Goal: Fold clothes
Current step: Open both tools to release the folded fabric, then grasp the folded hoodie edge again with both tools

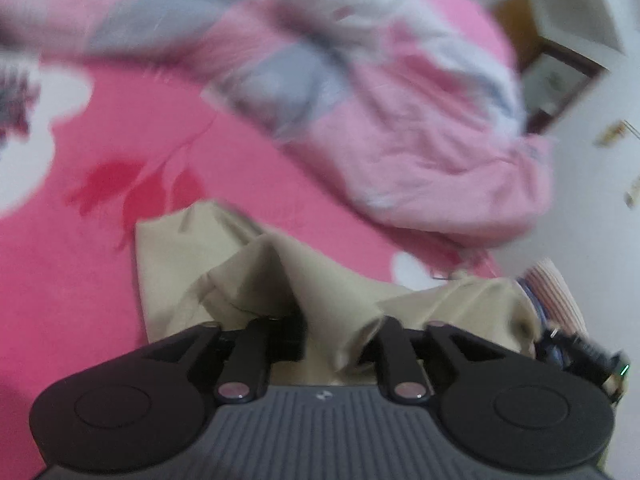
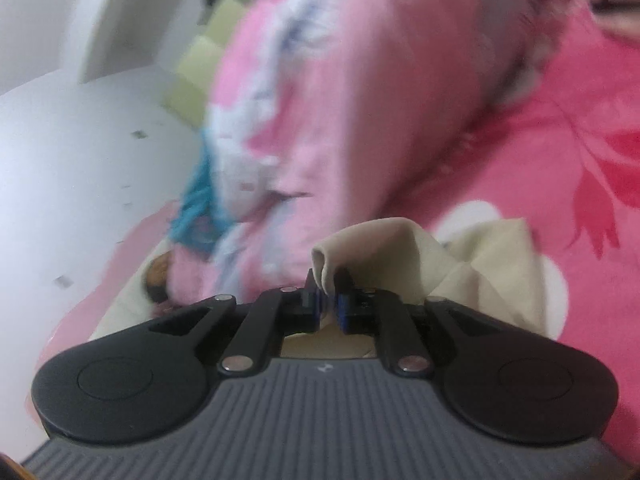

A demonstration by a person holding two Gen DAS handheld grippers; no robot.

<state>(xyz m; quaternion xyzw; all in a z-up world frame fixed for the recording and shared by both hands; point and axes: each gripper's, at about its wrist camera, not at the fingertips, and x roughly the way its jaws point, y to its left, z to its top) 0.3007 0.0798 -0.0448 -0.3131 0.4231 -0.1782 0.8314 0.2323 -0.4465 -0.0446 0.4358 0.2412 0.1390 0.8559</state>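
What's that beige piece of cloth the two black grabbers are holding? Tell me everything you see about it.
The beige cloth is a plain, thin, matte woven-looking garment, crumpled into soft folds; what kind of garment is unclear. It lies on the bright pink flowered bedspread, near a heap of pink-and-white bedding. The right gripper is shut on a folded edge, which loops up over its fingertips. In the left gripper a fold runs between wider-set fingers; its grip is hidden.

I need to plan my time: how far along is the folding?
Nothing looks folded yet. In hand: the beige cloth, pinched by the right tool and bunched at the left tool, whose grip is hidden. Left: the crumpled pink pile on the bed.
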